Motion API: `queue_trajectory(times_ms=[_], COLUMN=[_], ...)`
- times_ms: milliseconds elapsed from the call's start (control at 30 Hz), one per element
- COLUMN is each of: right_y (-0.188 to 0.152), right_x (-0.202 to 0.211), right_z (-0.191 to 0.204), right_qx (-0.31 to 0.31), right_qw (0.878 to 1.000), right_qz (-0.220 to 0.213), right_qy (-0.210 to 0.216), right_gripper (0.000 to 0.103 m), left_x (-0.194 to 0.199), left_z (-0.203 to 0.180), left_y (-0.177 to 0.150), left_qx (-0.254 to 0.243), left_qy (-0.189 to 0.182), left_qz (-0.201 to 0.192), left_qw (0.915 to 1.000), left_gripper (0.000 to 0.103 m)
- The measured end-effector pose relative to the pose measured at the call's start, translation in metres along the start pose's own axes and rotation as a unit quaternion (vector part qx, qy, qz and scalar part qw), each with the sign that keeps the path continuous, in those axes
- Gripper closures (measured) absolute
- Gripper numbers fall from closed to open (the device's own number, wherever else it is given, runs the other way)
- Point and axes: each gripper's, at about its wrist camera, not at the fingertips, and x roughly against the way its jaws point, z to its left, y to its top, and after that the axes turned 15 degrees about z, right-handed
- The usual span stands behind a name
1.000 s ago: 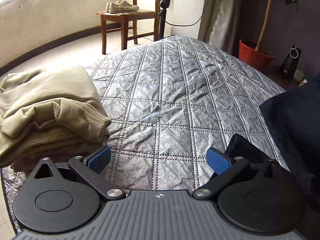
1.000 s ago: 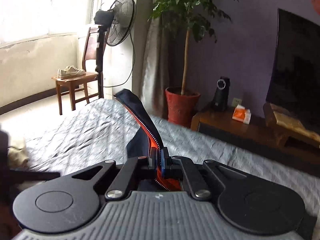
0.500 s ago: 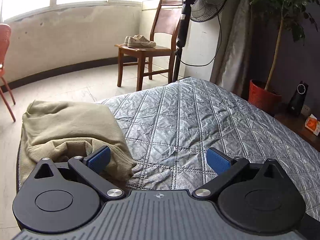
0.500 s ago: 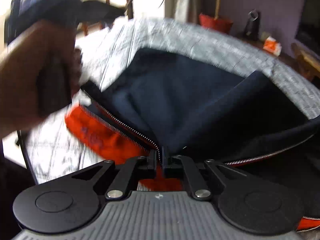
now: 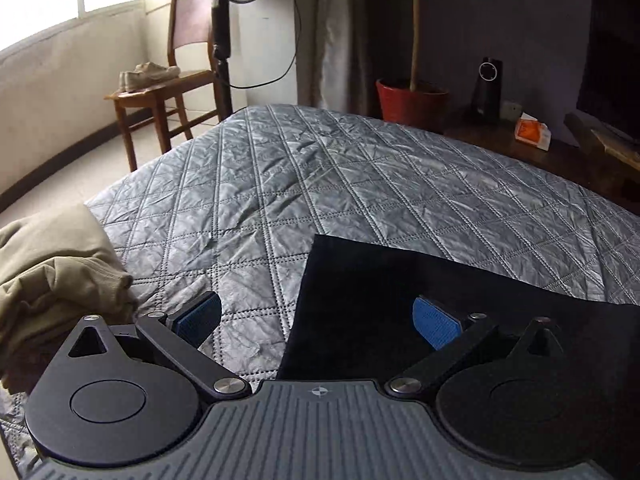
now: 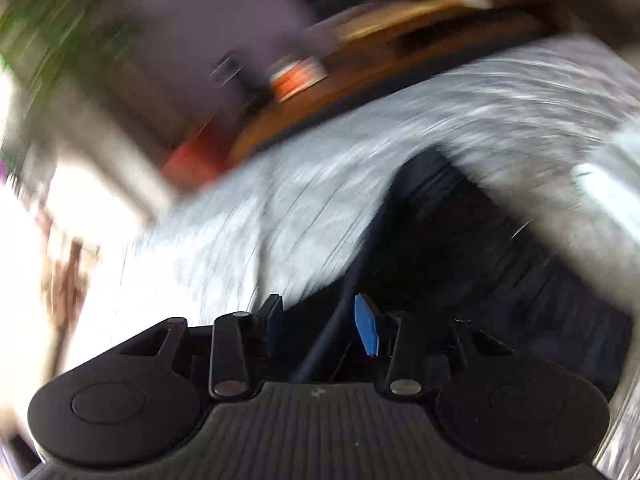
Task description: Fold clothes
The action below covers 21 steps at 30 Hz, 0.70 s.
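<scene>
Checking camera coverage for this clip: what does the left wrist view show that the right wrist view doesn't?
Left wrist only: the folded beige garment, the wooden chair bearing shoes, and the open left gripper.
Right wrist only: through heavy blur, the right gripper, its jaws opening, a dark fabric edge between them.
Both: the dark garment on the grey quilted bed cover and the red plant pot.
</scene>
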Motion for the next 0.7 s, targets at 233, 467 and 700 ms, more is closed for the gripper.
queue_trajectory(times_ms=[233,467,700], right_y=[0.077,0.079,0.085], right_x=[-0.029,-0.061,-0.072], right_z=[-0.037,-0.049,-0.033], right_qx=[-0.178,-0.198,-0.121], right_qw=[0.984,0.979,0.99], right_qz=[0.018,0.029,0.02], right_qy=[0.005,-0.033,-0.076], right_gripper=[0.054,0.059,0.086], left_x=[-0.015,-0.03,-0.026], left_z=[-0.007,-0.016,-0.019], left_y=[-0.012,-0.02,-0.023], left_qx=[-0.03,-0.066,-0.078], left_qy=[0.006,0.027,0.031], left_qz=[0.036,0.065,0.056], left_qw=[0.9989,0.9953,0.9949], left_gripper=[0.0,0.0,0.0])
